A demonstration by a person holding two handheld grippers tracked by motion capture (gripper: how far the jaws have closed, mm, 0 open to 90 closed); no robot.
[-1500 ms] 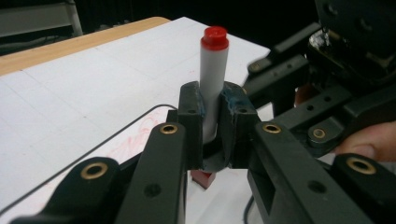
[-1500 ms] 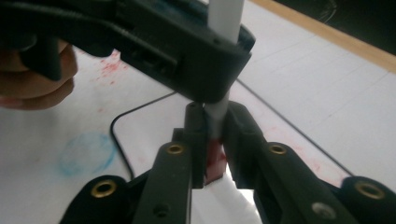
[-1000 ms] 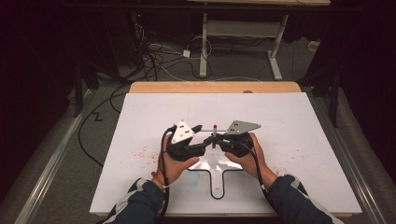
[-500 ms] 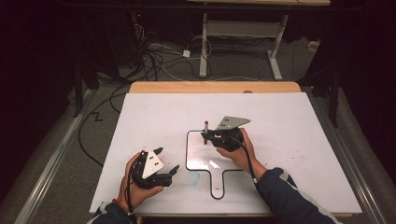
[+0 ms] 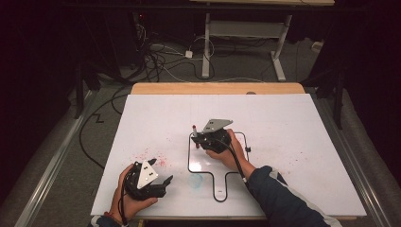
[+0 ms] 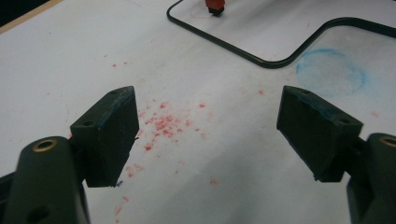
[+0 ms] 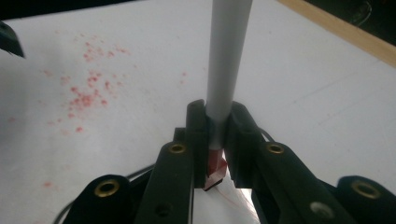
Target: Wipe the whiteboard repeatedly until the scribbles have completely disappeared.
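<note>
My right gripper (image 5: 198,139) is shut on a marker (image 5: 194,130) with a grey barrel (image 7: 226,56) and a red end (image 7: 215,168). It holds the marker upright at the top left corner of a black paddle-shaped outline (image 5: 189,158) on the white board (image 5: 283,123). The marker's red and black lower end (image 6: 215,5) meets the board just inside that outline (image 6: 224,46). My left gripper (image 5: 164,185) rests low at the board's front left. Its jaws have just been opening and now stand wide, with nothing between the pads (image 6: 112,135).
Red specks (image 5: 151,158) dot the board near the left gripper (image 6: 210,135). A blue smudge (image 5: 195,182) lies inside the outline's lower part. The wooden table edge (image 5: 217,88) runs behind the board. Cables and desk legs (image 5: 205,47) are on the floor beyond.
The left hand has pulled away from the right gripper, down to the front left of the board, and its jaws have opened. The right gripper with the marker has shifted slightly.
</note>
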